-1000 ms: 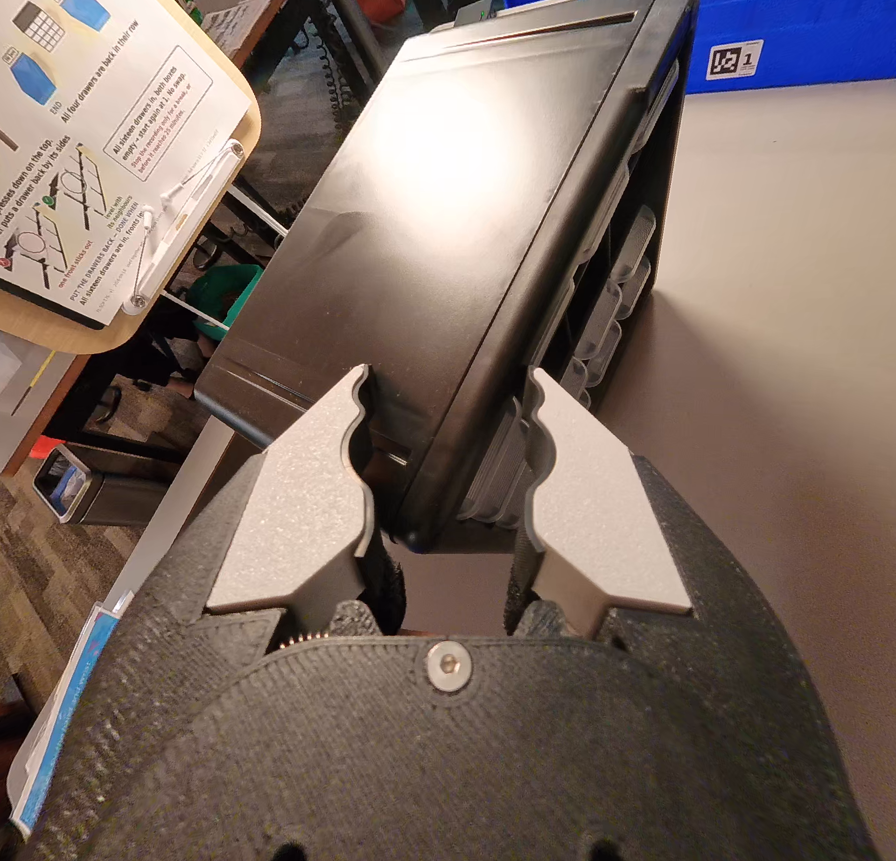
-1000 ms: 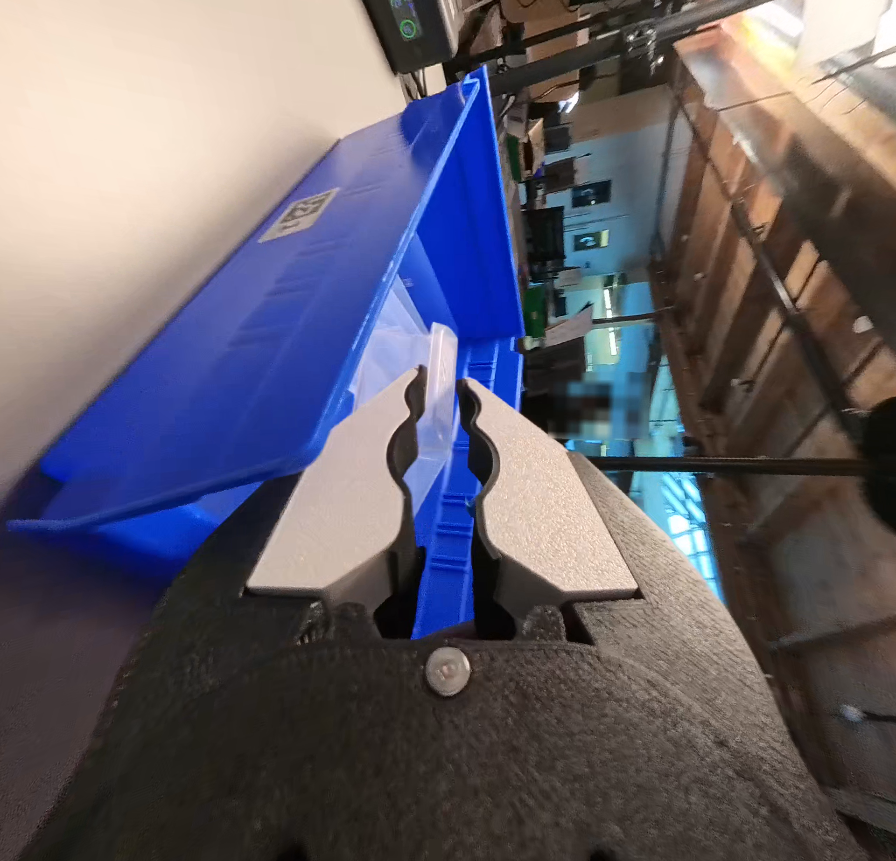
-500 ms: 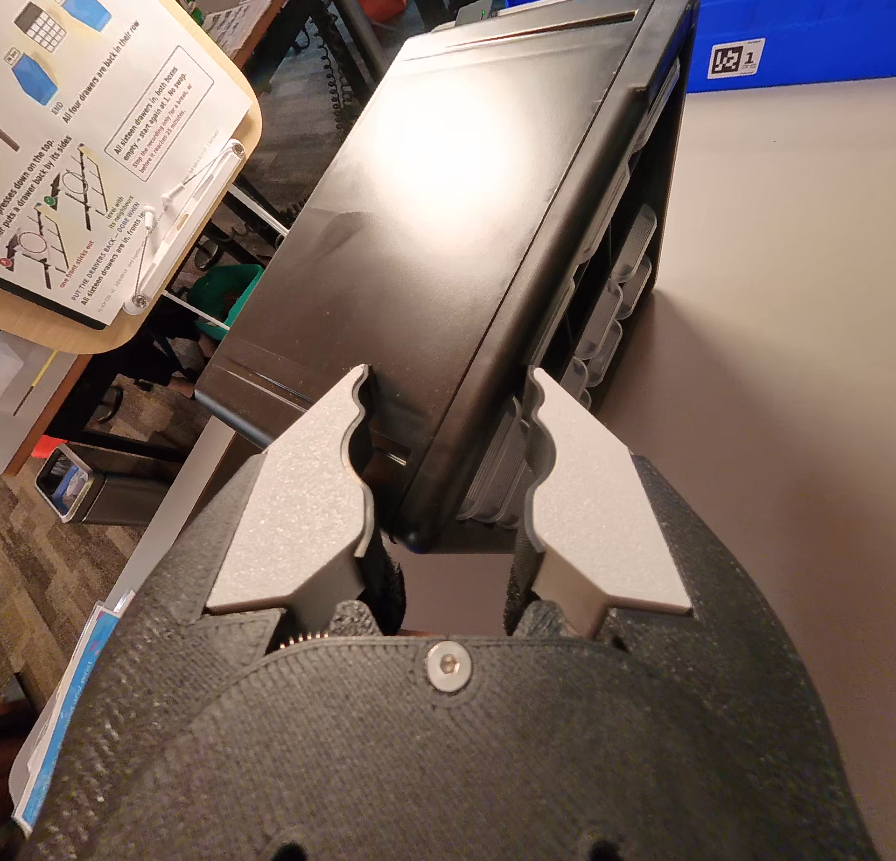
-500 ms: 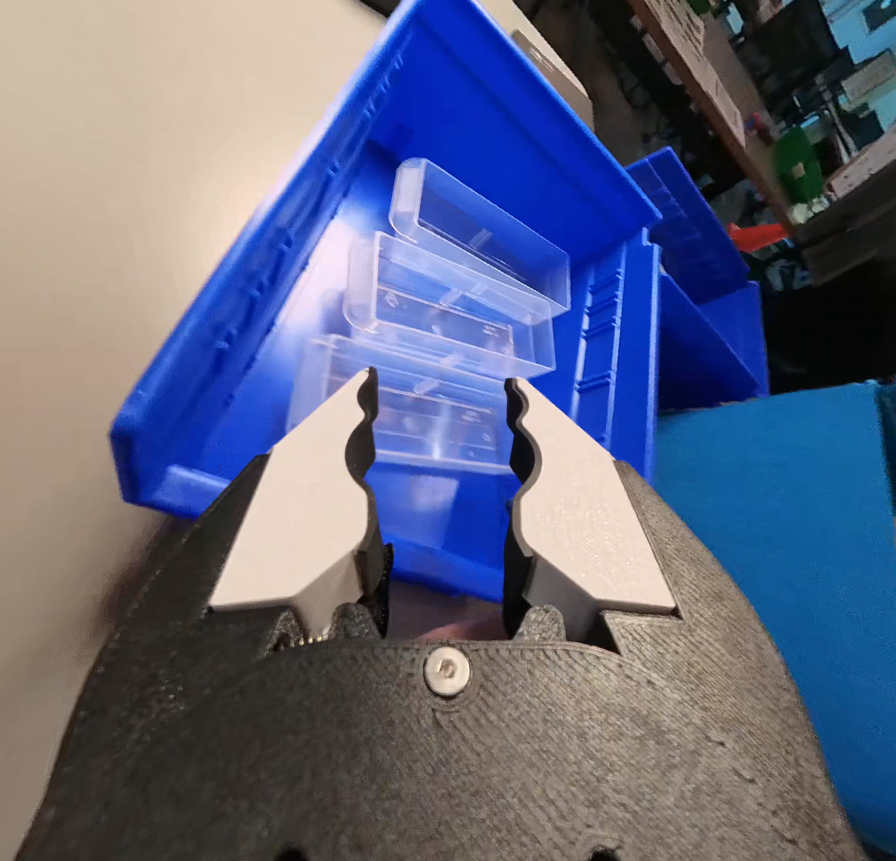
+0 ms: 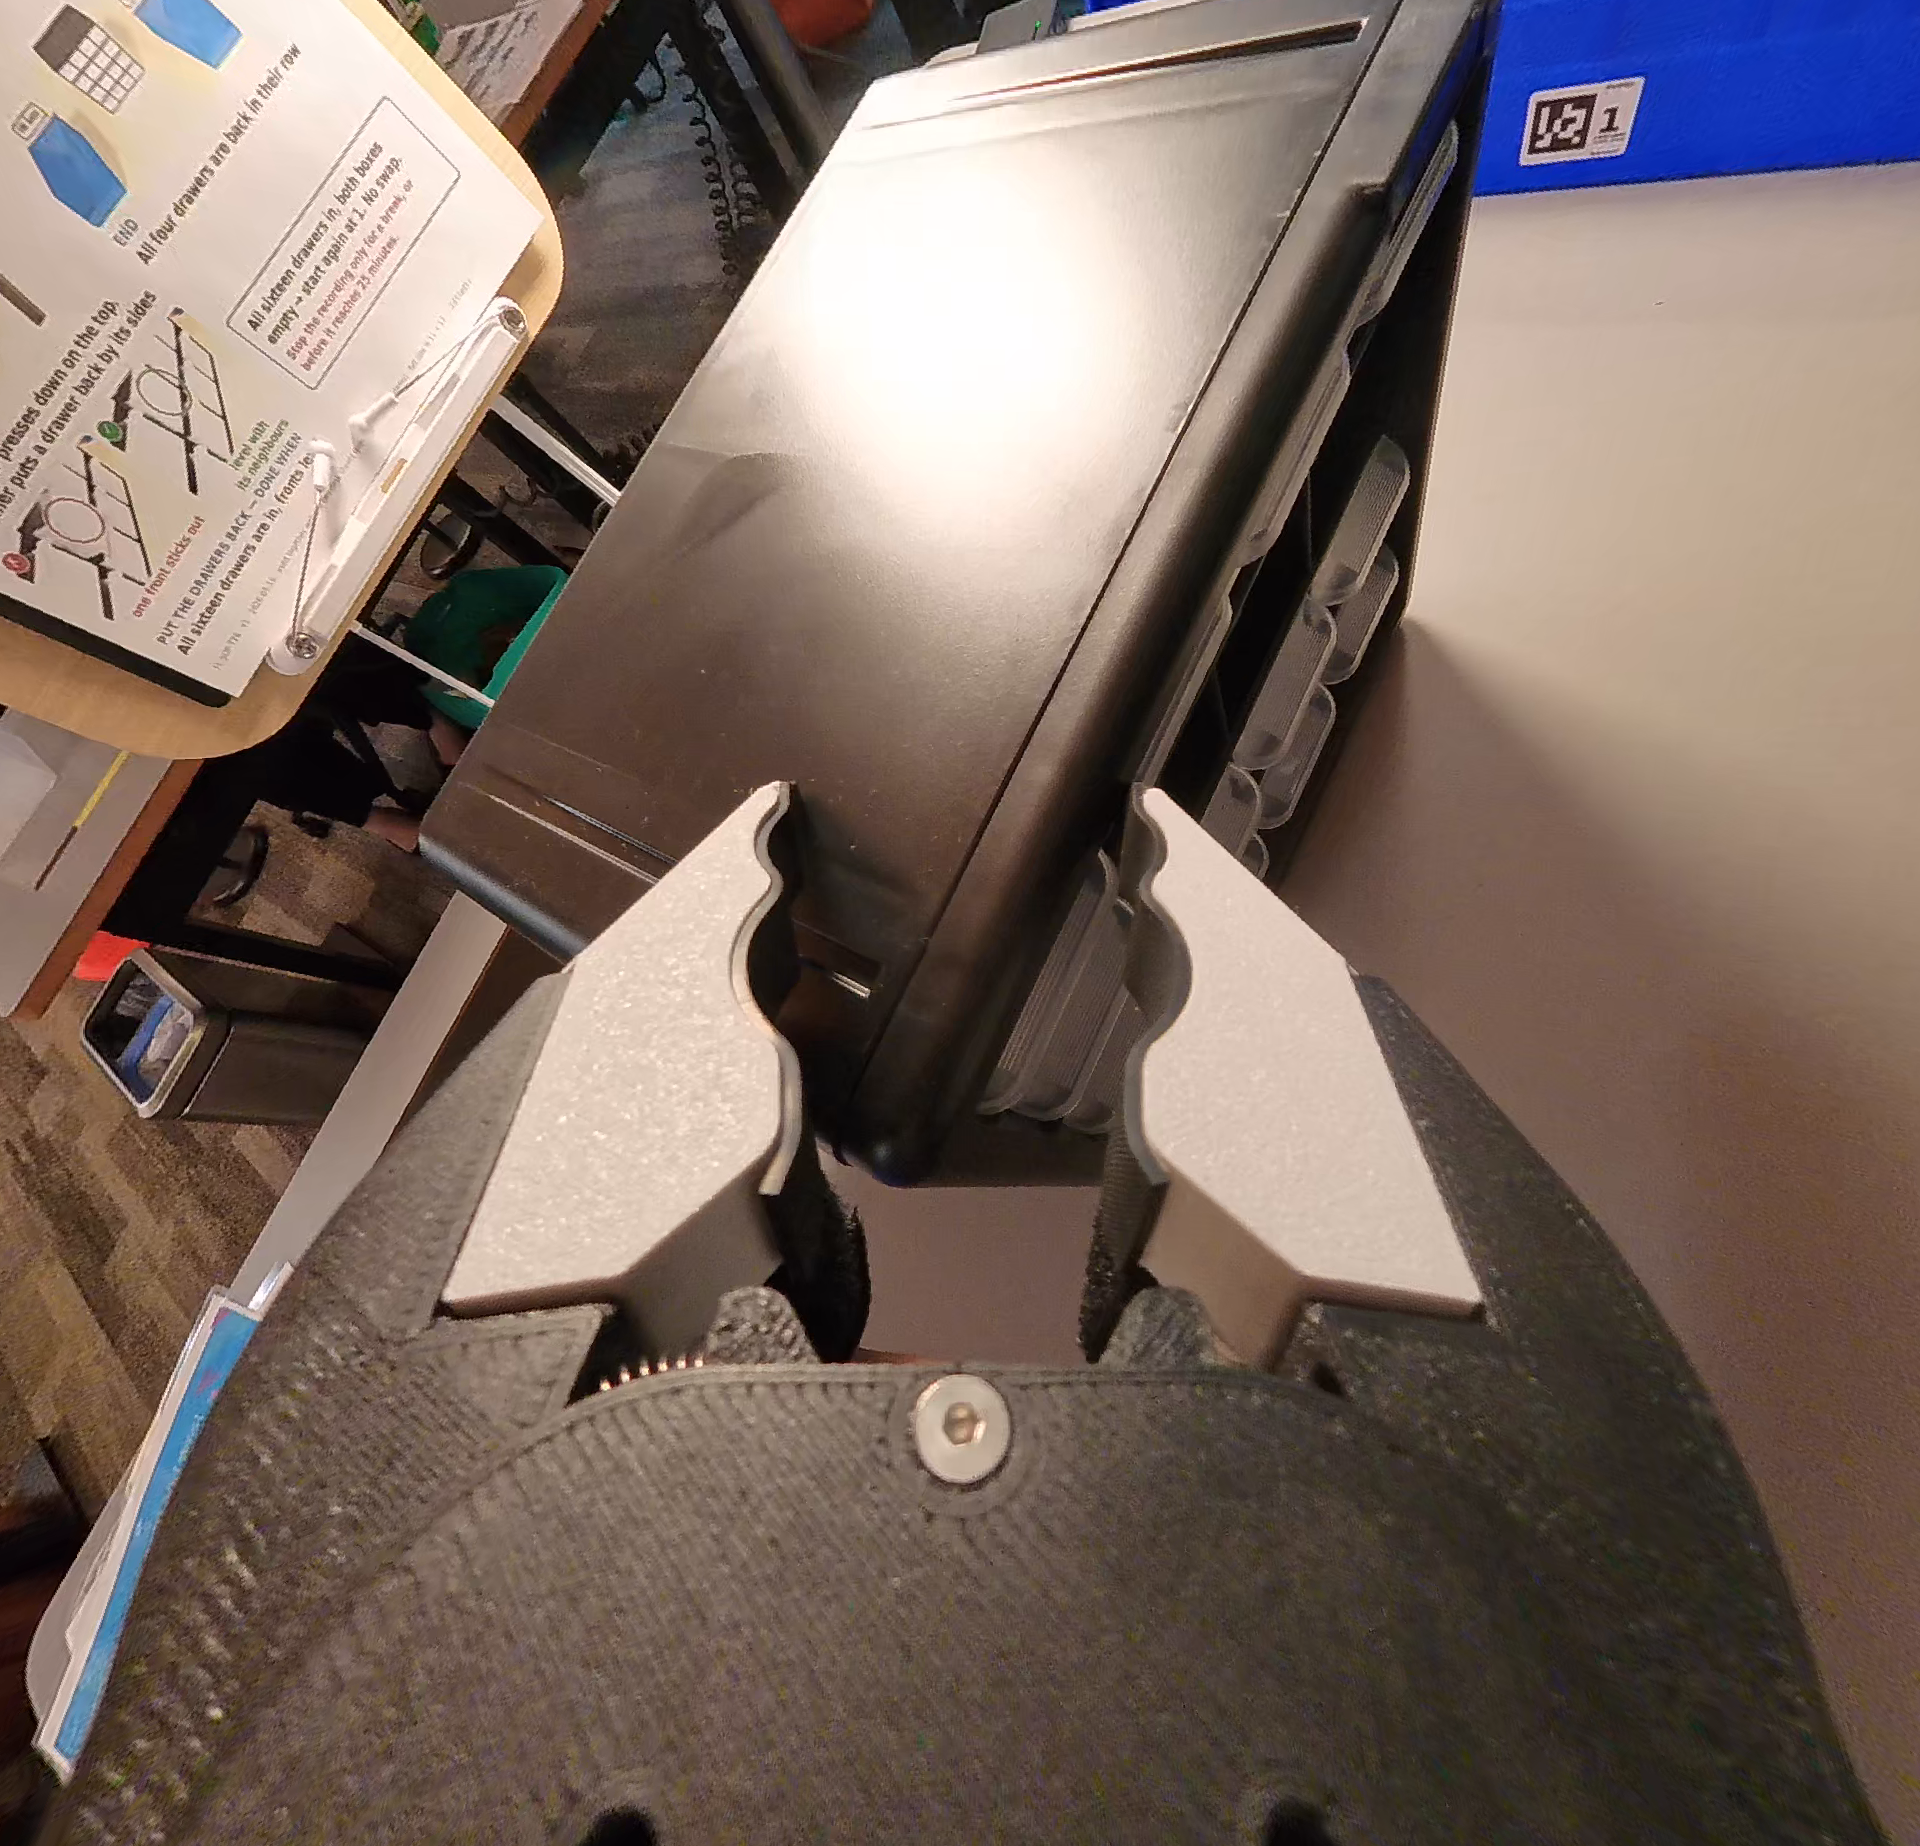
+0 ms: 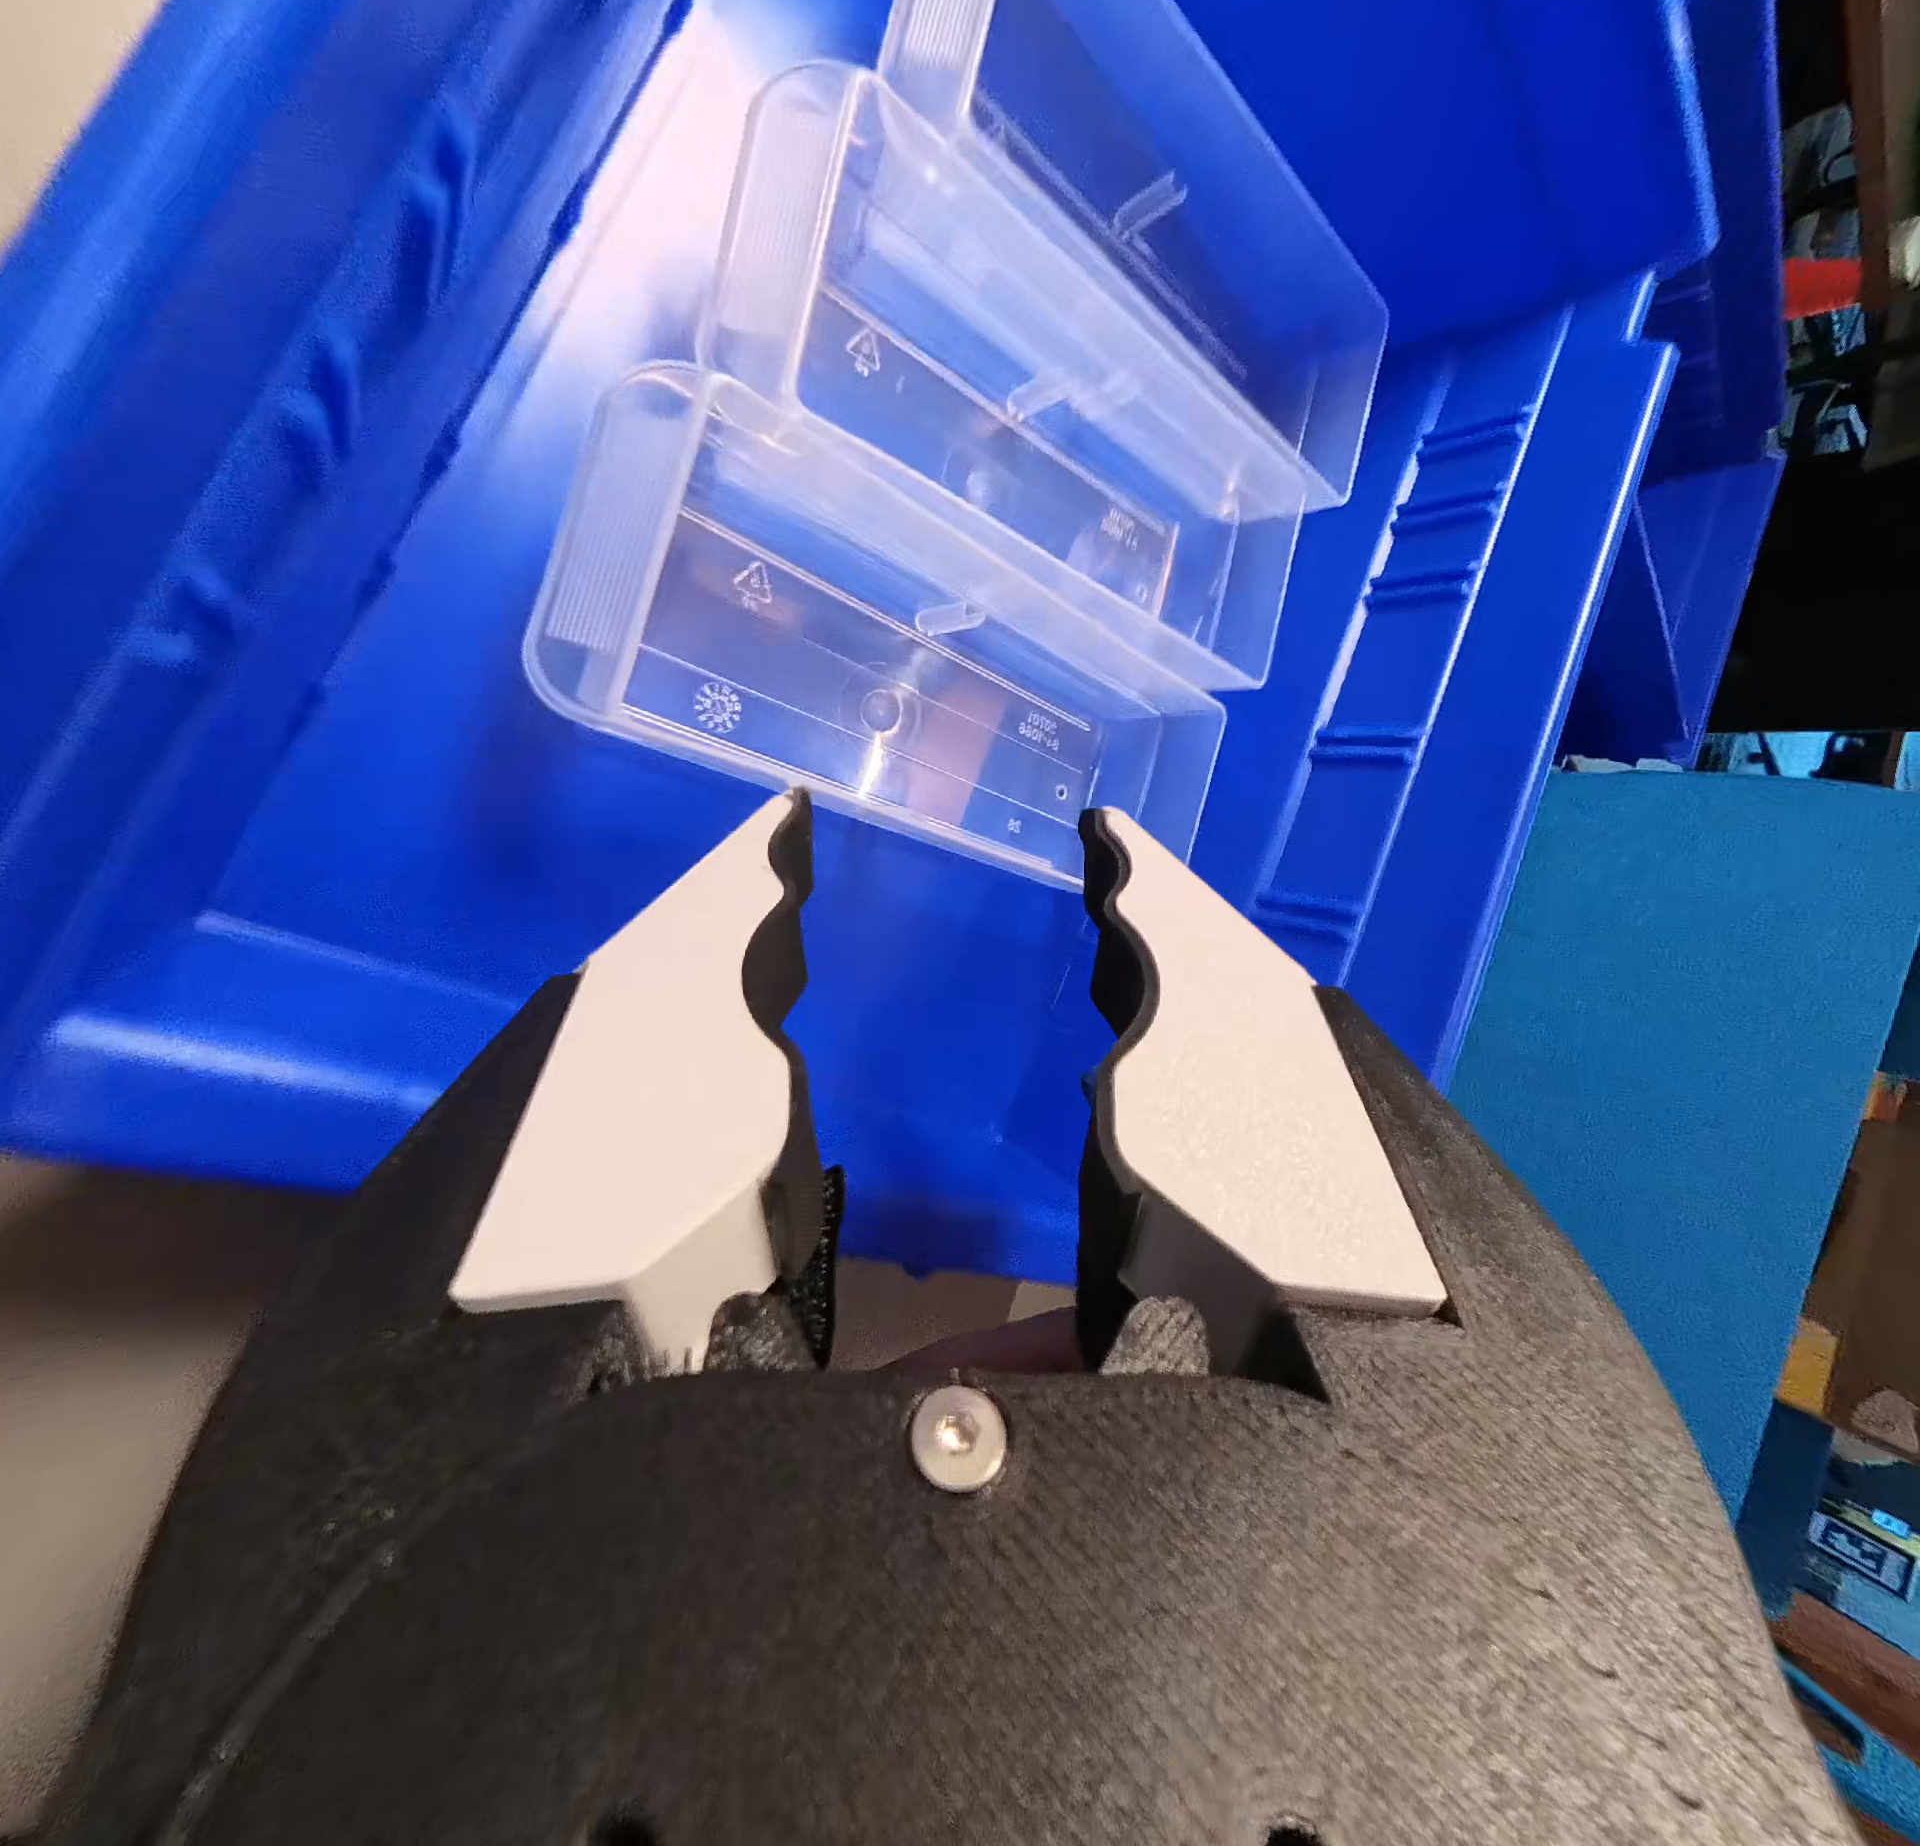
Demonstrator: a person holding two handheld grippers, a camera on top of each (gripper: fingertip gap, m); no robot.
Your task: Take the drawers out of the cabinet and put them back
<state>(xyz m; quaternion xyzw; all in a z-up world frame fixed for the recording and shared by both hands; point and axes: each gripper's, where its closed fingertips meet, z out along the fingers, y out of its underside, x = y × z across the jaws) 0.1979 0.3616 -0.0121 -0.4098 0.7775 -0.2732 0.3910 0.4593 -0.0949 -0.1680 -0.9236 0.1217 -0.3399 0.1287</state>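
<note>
While my left jaws stand spread astride the near top corner of the black cabinet, I cannot tell whether either pad presses on it; the left finger lies over the top panel and the right finger sits by the ribbed front of a clear drawer. More clear drawers show in the cabinet's open front, farther along on the right. The cabinet stands on the grey surface, with a blue bin at the far end. My right jaws are spread and bare, tips just short of the nearest of three clear drawers lying overlapped inside a blue bin.
</note>
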